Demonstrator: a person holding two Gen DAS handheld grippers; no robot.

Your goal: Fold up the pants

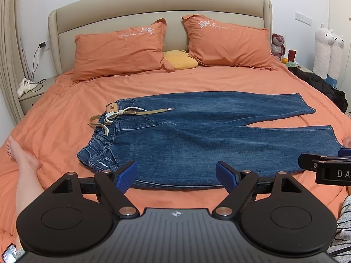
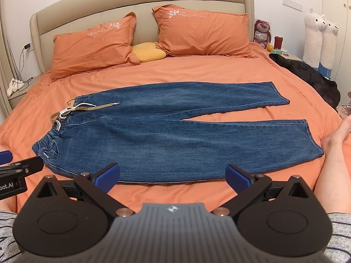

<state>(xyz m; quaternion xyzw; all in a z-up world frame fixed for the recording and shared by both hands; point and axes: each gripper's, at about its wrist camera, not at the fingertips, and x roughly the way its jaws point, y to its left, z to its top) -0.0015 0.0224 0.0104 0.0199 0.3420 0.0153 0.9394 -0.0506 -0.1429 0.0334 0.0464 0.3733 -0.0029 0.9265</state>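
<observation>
Blue jeans (image 1: 197, 135) lie flat across the orange bed, waistband with a white drawstring and tan strap (image 1: 131, 111) to the left, both legs spread apart to the right. They also show in the right wrist view (image 2: 166, 131). My left gripper (image 1: 176, 176) is open and empty, just above the near edge of the jeans by the waist side. My right gripper (image 2: 172, 176) is open and empty over the near edge of the lower leg. The right gripper's tip shows at the right of the left wrist view (image 1: 324, 164).
Two orange pillows (image 1: 118, 50) and a yellow cushion (image 1: 179, 60) lie by the headboard. A black jacket (image 2: 307, 76) lies on the bed's right edge. The person's bare feet rest on the bed at left (image 1: 19, 153) and right (image 2: 335, 140). Nightstands flank the bed.
</observation>
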